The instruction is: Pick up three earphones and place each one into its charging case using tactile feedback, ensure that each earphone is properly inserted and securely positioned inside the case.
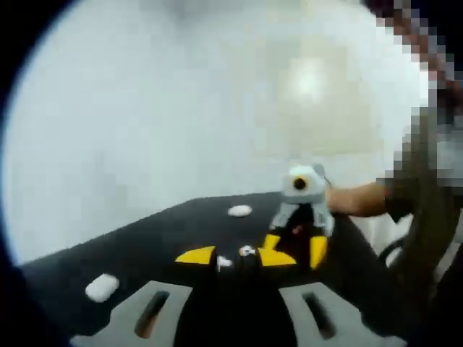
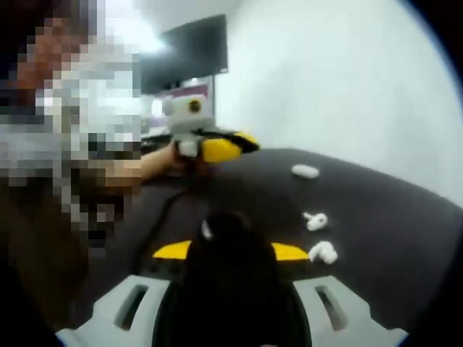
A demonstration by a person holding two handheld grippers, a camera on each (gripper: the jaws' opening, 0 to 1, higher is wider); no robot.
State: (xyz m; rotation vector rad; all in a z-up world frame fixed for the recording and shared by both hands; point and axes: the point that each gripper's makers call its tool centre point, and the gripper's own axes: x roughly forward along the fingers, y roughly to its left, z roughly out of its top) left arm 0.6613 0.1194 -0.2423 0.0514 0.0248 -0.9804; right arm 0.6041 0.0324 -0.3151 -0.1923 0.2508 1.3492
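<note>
**benchrat:** Where are the earphones vs the tools?

**pk_tinker:** Right gripper view: two earphones lie on the black bench, just off the right tool's right tip, so I'd say that arm is nearer. Too small to call their long axis. A dark lump sits between its jaws, can't tell if it's clamped. Left tool jaws are apart.

Both fisheye views are soft and blurred, with bright glare on the pale wall above the dark tabletop.
</note>
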